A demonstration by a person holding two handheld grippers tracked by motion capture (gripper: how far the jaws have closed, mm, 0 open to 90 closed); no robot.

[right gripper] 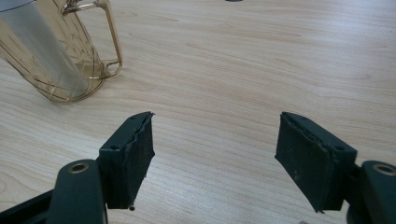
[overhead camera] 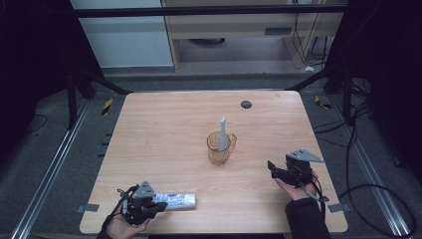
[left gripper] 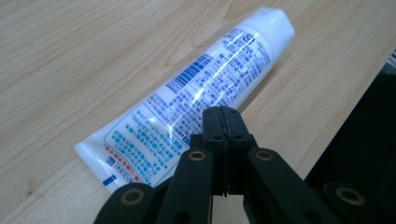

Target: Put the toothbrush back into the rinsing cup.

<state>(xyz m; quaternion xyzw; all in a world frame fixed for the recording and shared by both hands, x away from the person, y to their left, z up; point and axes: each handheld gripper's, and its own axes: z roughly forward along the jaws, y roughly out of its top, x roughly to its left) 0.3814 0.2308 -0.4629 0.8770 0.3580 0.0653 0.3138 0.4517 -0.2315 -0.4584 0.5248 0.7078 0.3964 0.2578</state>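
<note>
1. The toothpaste tube [left gripper: 196,100] lay flat at the desk's [overhead camera: 169,134] near left edge, just beyond the left gripper [left gripper: 223,122], whose jaws were pressed together above it, holding nothing.
2. The right gripper [right gripper: 215,154] had its jaws wide apart over bare wood.
3. The high view showed an amber cup [overhead camera: 220,147] with a white tube standing in it, mid-desk.

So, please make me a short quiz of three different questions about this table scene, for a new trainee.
1. True or false: the right gripper is open.
2. What stands in the amber cup? A) spoon B) grey upright object C) nothing
3. Fill in: the left gripper has its jaws closed together over the white ____, which lies flat near the table edge.

Key: 1 true; 2 B; 3 tube.
</note>
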